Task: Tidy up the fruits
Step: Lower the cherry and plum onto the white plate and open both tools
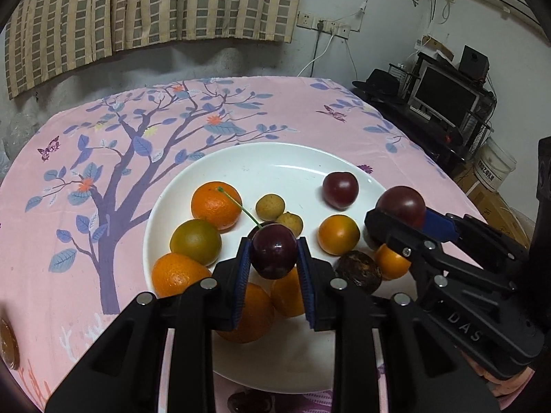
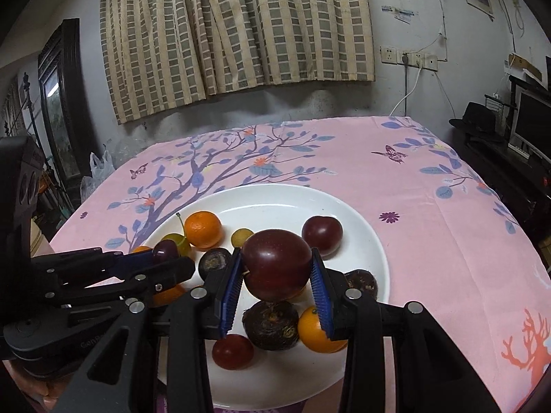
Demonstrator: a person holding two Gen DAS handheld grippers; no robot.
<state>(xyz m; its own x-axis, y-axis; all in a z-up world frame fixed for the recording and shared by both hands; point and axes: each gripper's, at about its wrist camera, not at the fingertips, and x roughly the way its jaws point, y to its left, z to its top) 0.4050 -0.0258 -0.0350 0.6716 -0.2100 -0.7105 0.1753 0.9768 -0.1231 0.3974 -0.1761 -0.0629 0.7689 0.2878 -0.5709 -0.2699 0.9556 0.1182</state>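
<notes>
A white plate (image 1: pixel 275 172) (image 2: pixel 275 203) on the pink tablecloth holds oranges (image 1: pixel 216 204), a greenish mandarin (image 1: pixel 195 246), two small longans (image 1: pixel 270 206), a dark red plum (image 1: pixel 340 190) (image 2: pixel 322 235) and dark brown round fruits (image 2: pixel 272 325). My left gripper (image 1: pixel 274 244) (image 2: pixel 165 253) is shut on a dark cherry (image 1: pixel 273 256) with a long green stem, lifted above the plate's near side. My right gripper (image 2: pixel 276 254) (image 1: pixel 403 213) is shut on a large dark red plum (image 2: pixel 277 270) (image 1: pixel 401 206), also held over the plate, to the right of the left one.
The flowered pink tablecloth (image 2: pixel 430 223) covers the table around the plate. A dark fruit (image 1: pixel 248 402) lies just off the plate's near rim. A brown round object (image 1: pixel 7 344) shows at the left edge. A desk with a monitor (image 1: pixel 444 93) stands beyond the table's right side.
</notes>
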